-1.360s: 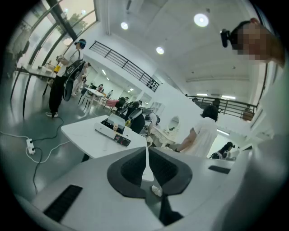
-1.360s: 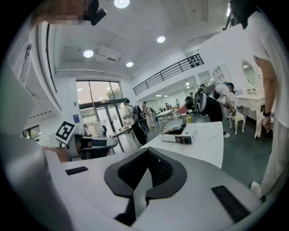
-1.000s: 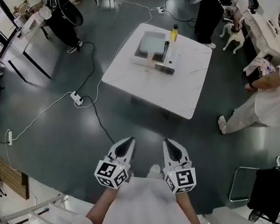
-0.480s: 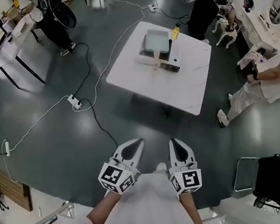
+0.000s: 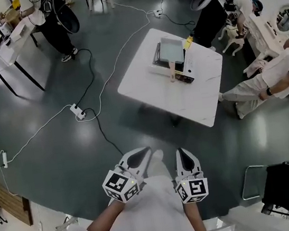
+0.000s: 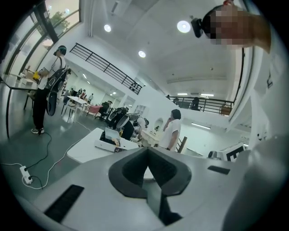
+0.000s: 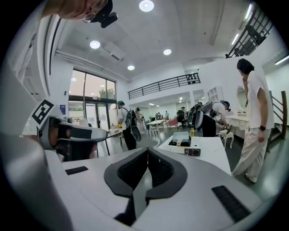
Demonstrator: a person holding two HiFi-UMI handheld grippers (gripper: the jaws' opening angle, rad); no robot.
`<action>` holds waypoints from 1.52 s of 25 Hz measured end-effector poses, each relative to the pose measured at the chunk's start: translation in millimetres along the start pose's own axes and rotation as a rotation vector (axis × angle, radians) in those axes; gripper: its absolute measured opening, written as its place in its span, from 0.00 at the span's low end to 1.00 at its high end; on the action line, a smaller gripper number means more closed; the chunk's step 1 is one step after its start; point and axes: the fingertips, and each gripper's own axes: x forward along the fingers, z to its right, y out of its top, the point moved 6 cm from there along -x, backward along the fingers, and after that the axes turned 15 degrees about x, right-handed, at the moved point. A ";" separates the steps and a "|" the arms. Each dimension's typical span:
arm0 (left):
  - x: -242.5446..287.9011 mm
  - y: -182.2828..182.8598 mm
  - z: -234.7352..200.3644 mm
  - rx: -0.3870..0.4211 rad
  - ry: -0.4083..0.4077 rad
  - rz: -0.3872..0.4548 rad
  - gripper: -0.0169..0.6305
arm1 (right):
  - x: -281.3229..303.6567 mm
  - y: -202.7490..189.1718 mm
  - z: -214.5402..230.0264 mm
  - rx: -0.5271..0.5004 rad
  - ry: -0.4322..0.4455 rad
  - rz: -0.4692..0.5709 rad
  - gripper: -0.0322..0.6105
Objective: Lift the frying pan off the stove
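The left gripper [image 6: 146,150] had its jaws pressed together with nothing between them, and the right gripper [image 7: 147,150] was closed the same way, also empty. Both were held low, side by side against the person's white shirt [image 5: 148,218], with their tips pointing forward over bare dark floor [image 5: 59,151]. The marker cubes sat just behind each pair of jaws.

Well ahead of both sets of tips, and slightly to their right, stood a white table [image 5: 157,92]. The frying pan [image 5: 171,50] rested on the stove [image 5: 184,77] near the table's far side, well away from either gripper. Its wooden handle [image 5: 172,71] pointed back toward the jaws. A yellow bottle [image 5: 188,41] stood just beyond the pan, at its right corner.

Ahead and to the left of the left jaws, a power strip [image 5: 77,112] lay on the floor, with cables running off toward the table and farther left. A person in white [image 5: 272,75] was off to the right of the table. Another person in dark clothes [image 5: 57,23] stood far ahead on the left, beside a second table [image 5: 4,49].
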 end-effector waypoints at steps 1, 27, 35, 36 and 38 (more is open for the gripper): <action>-0.5 0.9 -3.5 -0.007 -0.007 -0.005 0.03 | 4.1 0.8 -4.4 -0.004 0.003 -0.006 0.05; 259.8 57.9 -169.7 -0.007 -0.059 -0.067 0.03 | 271.6 108.6 126.7 0.029 0.024 0.005 0.05; 291.1 64.0 -187.9 -0.023 -0.040 -0.089 0.03 | 308.8 126.2 148.7 0.015 0.039 -0.002 0.05; 292.8 63.7 -189.9 -0.028 -0.042 -0.093 0.03 | 311.4 125.6 148.8 0.020 0.041 -0.006 0.05; 296.2 61.9 -192.7 -0.042 -0.049 -0.108 0.03 | 313.8 125.2 147.5 0.025 0.047 -0.010 0.05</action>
